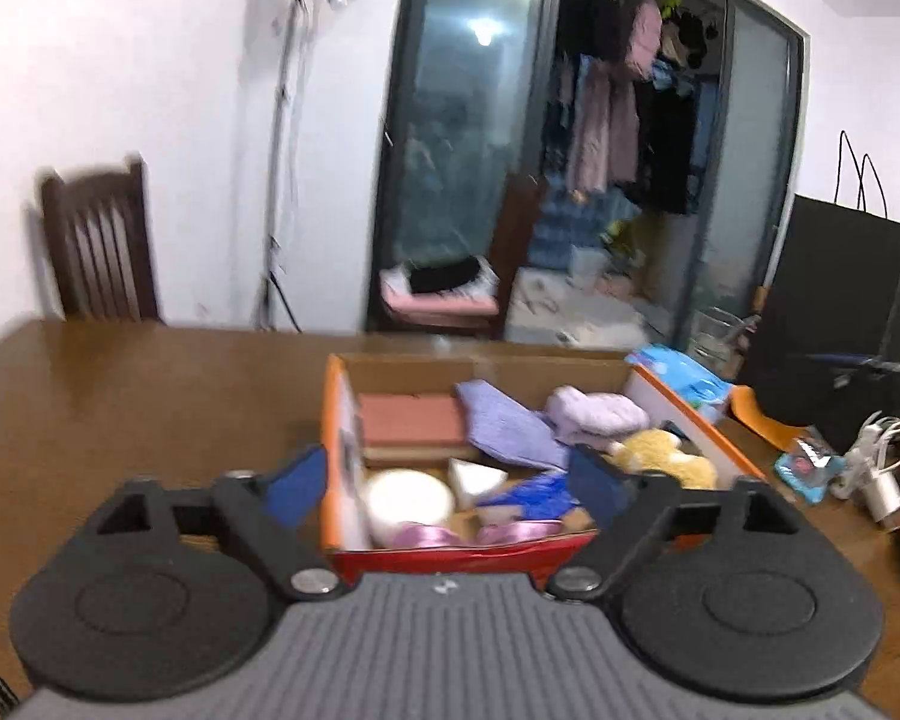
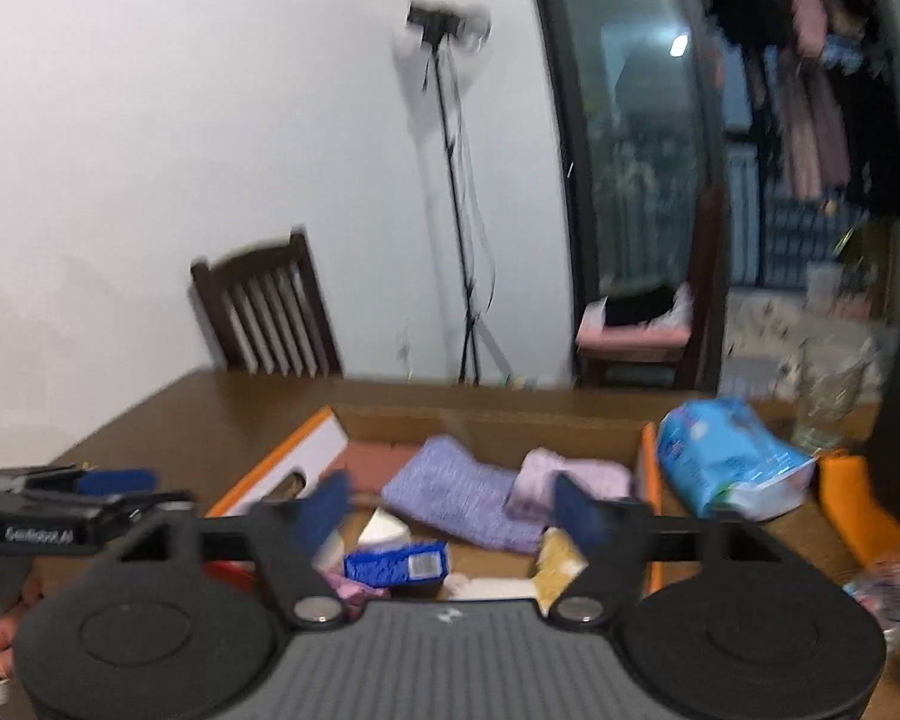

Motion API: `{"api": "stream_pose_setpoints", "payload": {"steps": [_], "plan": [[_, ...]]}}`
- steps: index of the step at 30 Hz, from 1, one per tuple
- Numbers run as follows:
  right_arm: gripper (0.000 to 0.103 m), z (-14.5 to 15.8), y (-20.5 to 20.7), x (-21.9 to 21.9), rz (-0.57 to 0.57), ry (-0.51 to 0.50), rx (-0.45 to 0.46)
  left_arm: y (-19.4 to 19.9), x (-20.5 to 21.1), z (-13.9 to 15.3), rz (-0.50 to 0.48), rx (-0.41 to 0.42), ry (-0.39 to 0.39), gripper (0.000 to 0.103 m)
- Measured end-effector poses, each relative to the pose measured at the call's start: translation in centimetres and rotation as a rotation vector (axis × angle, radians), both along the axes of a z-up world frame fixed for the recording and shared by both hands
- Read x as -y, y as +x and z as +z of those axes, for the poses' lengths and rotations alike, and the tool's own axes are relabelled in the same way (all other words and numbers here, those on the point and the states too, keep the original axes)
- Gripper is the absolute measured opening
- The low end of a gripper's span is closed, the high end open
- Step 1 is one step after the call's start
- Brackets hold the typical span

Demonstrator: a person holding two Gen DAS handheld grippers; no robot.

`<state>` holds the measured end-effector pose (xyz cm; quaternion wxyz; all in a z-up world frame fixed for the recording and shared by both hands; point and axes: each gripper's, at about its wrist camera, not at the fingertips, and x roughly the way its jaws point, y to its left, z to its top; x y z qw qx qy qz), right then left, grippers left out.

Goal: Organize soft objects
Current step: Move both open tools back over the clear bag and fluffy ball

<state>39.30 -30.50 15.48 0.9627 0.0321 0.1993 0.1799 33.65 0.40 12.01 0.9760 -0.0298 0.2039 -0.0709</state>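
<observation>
Soft goods are sitting heaped in an open cardboard box [image 1: 684, 420] on a wooden table [image 1: 150, 396]: a lavender knitted cloth [image 1: 510, 426], a rolled pale purple towel [image 1: 597, 414], a yellow plush toy [image 1: 666, 450], a pink satin ribbon [image 1: 426, 535], a white round pad [image 1: 408, 498] and a blue packet [image 2: 399, 564], all lying loose and overlapping. The left gripper [image 1: 450, 483] is hovering at the box's near edge with its blue pads standing wide apart and nothing between them; the right gripper [image 2: 453, 507] is likewise hanging over the box, spread and empty. No soft item is showing outside the box except a blue-and-white plastic pack [image 2: 732, 456] lying just beside its right wall. Both views are blurring, suggesting quick hand movement. The likely risks: a gripper dropping fast could be catching the box's wall and shoving it across the table; pads closing on the tangled pile could be lifting two pieces at once, or snagging the ribbon. The two grippers, working close together, could also be colliding. A drinking glass [image 2: 828, 396] beyond the pack could be tipping if swept.
</observation>
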Motion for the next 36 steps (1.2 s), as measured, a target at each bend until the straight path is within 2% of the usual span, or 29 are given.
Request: {"api": "stream_pose_setpoints", "payload": {"steps": [3,9,14,19,24,28,32,36], "plan": [[0.092,0.2,-2.0,0.3,-0.018,-0.015,0.025,-2.6,-0.2,0.5,0.034,0.063,0.036,0.102],[0.092,-0.2,-6.8,0.2,-0.037,-0.025,0.071,-7.4,-0.5,1.2,0.041,0.120,0.022,0.103],[0.092,-1.3,-12.2,-0.7,-0.040,-0.056,0.099,-11.7,-0.5,-0.1,0.017,0.125,-0.001,0.103],[0.092,-2.4,-18.0,-1.8,-0.024,-0.072,0.128,-17.1,-0.3,-1.9,0.018,0.162,0.012,0.103],[0.093,-4.6,-23.2,-2.8,-0.020,-0.063,0.167,-21.8,-1.0,-5.1,0.043,0.117,-0.023,0.103],[0.093,-7.1,-26.9,-3.7,-0.018,-0.077,0.207,-25.4,-1.1,-7.1,0.095,0.121,-0.001,0.103],[0.093,-9.1,-29.3,-4.5,-0.016,-0.065,0.201,-26.2,-1.3,-8.7,0.072,0.061,-0.050,0.103],[0.093,-9.9,-29.9,-5.0,-0.020,-0.058,0.189,-25.6,-1.3,-9.2,0.083,0.043,-0.047,0.103]]}}
